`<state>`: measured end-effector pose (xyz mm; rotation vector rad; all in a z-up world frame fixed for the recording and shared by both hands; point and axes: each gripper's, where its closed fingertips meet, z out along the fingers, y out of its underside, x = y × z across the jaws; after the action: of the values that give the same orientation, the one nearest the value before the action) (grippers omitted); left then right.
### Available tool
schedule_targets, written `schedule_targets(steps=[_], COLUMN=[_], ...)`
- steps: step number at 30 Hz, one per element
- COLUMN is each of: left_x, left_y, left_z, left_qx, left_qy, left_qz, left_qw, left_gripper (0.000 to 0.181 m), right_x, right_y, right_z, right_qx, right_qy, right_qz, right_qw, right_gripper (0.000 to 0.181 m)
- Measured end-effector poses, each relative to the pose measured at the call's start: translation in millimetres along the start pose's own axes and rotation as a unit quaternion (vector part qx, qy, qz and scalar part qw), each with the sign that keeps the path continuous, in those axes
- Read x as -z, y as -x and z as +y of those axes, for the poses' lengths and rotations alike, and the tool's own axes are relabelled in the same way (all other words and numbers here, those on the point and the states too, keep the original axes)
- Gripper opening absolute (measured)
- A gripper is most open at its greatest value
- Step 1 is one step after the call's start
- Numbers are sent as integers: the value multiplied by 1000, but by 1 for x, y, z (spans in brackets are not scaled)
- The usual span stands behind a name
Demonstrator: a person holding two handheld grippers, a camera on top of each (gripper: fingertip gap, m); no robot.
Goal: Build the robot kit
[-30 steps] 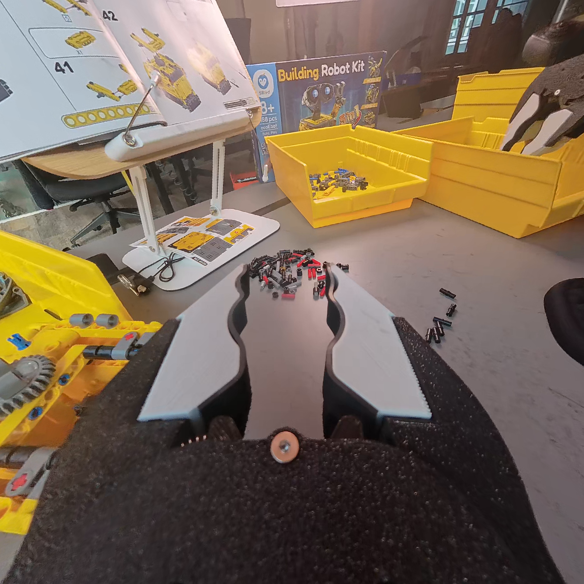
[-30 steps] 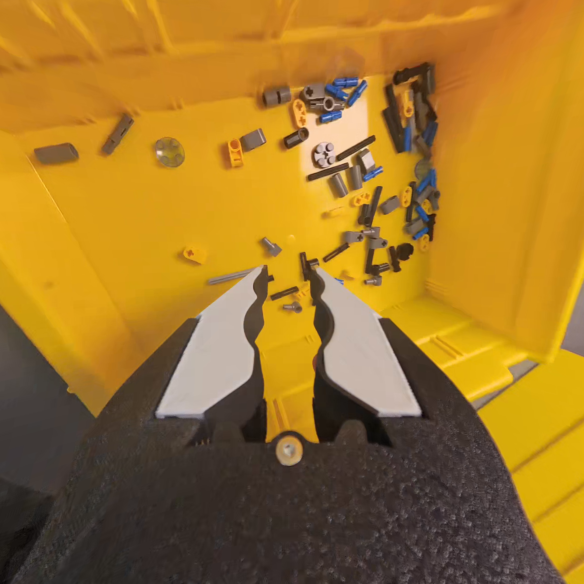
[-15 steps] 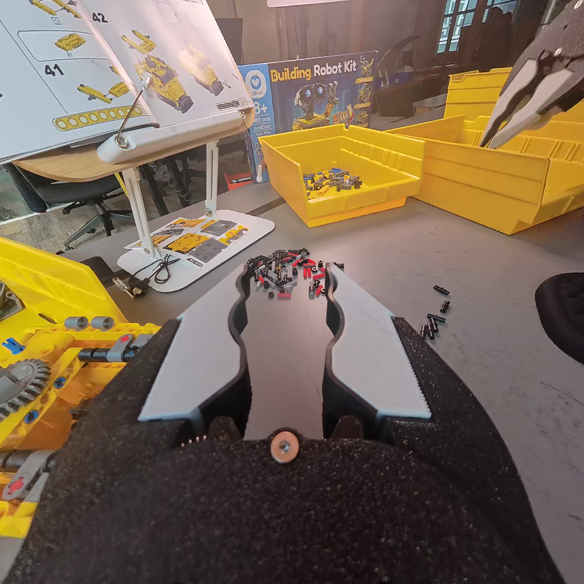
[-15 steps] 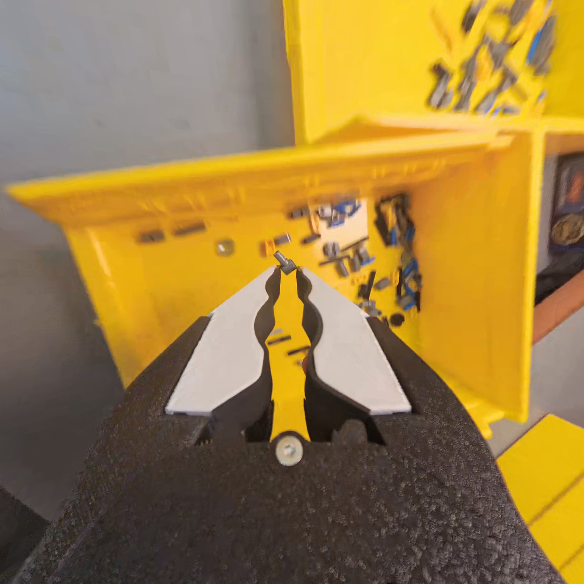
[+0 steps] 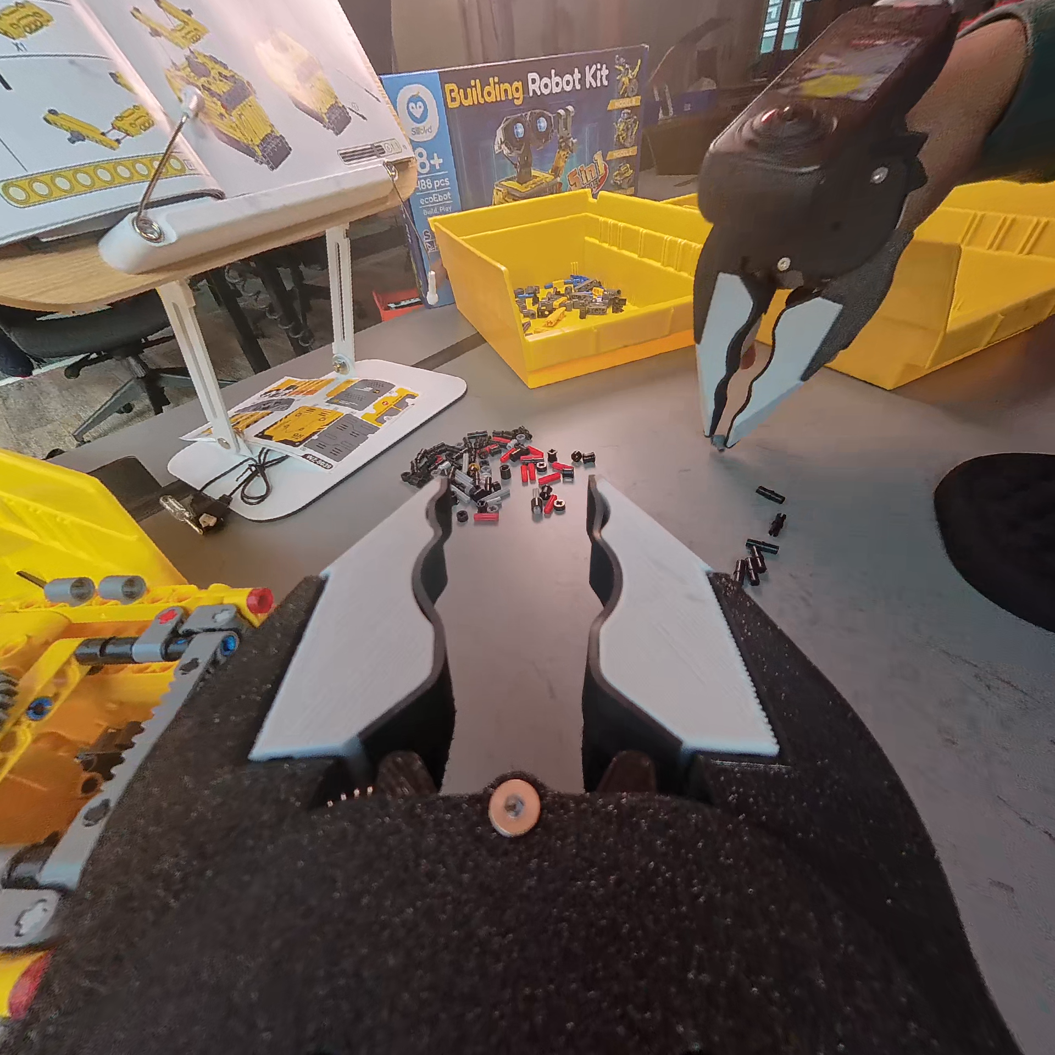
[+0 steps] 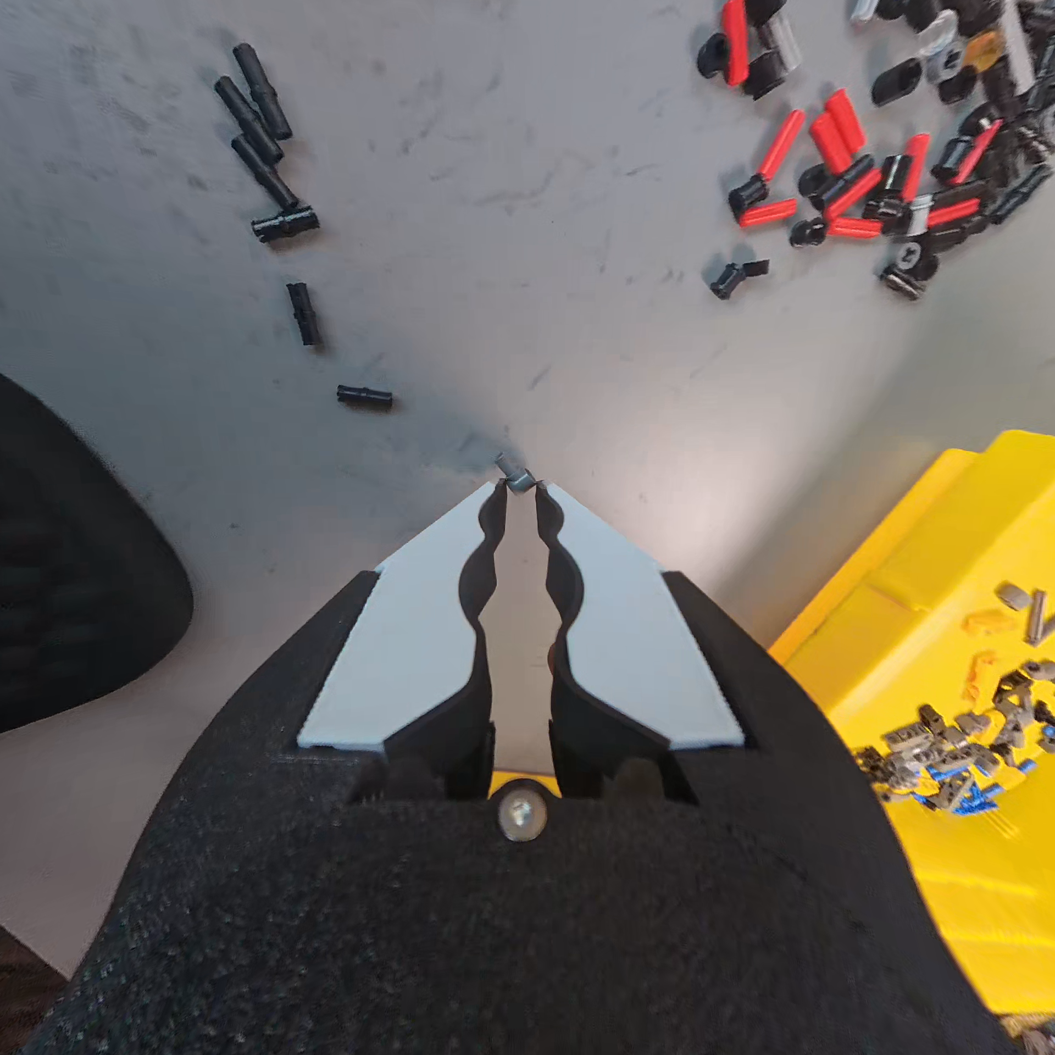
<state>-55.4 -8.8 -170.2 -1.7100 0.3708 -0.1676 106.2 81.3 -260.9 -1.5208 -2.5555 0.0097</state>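
Grey desk (image 5: 656, 411), scuffed, beneath a dim room at the top of the left wrist view; background furniture there too dark to identify.

- Left gripper (image 5: 516, 496): lower centre of its own view, jaws standing wide apart, nothing between them. Tips just short of a loose pile of small parts (image 5: 502, 468), black, red and grey; individual shapes too small to tell.
- Right gripper (image 6: 518, 484): jaws nearly together, tips pinching a small grey piece (image 6: 514, 472). Seen also at upper right of the left wrist view (image 5: 720, 442), pointing down, tips at or just above the desk; contact cannot be told. Its upper body runs out of frame, with a sleeve behind it.
- Black pins (image 6: 268, 143): scattered in a loose line, upper left of the right wrist view, apart from the grey piece.
- Yellow bin (image 5: 571, 337): upper centre of the left view, holding grey, blue and yellow parts. Larger yellow bins (image 5: 942, 319) to its right, partly hidden by the right gripper.
- Yellow brick model (image 5: 85, 656): left edge, cut off by the frame and by the gripper body.
- Instruction booklet (image 5: 171, 85) on a white stand (image 5: 342, 399), upper left, cropped.
- Printed box (image 5: 531, 125), behind the bin.
- Black rounded object (image 5: 1005, 531): right edge, cut off, unidentifiable.
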Motion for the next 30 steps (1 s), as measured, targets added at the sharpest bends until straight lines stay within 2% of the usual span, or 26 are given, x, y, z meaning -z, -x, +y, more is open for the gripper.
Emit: schedule_targets(steps=[5, 8, 10, 12, 14, 16, 19, 22, 25, 30], left_x=[-2, -4, -5, -5, -6, -7, -8, -10, -11, -10], left_y=[-3, -4, -4, -2, 1, 5, 10, 14, 14, 16], left_z=[4, 7, 10, 11, 11, 12, 14, 17, 20, 22], left_qx=[-1, -2, -4, -2, 1, 5, -3, -11, -23, -29], left_qy=[9, 16, 19, 22, 21, 25, 33, 44, 54, 58], left_qz=[8, 12, 10, 6, -3, -11, -25, -35, -44, -54], left_qw=[1000, 1000, 1000, 1000, 1000, 1000, 999, 998, 997, 996], left_gripper=[47, 47, 47, 47, 47, 48, 48, 48, 47, 47], right_x=[-8, 5, 42, 93, 134, 150, 133, 95, 69, 51], right_y=[0, -7, -21, -40, -55, -55, -30, 8, 36, 52], right_z=[-2, 3, 5, 24, 66, 120, 178, 202, 212, 200], right_qx=[-3, -11, -47, -100, -150, -195, -224, -199, -172, -125], right_qy=[-4, -32, -98, -165, -196, -185, -161, -123, -90, -100], right_qz=[-34, -8, 32, 90, 152, 177, 149, 98, 54, 8], right_qw=[999, 999, 994, 977, 957, 947, 950, 967, 979, 987], right_gripper=[10, 20, 20, 19, 19, 19, 19, 19, 19, 19])
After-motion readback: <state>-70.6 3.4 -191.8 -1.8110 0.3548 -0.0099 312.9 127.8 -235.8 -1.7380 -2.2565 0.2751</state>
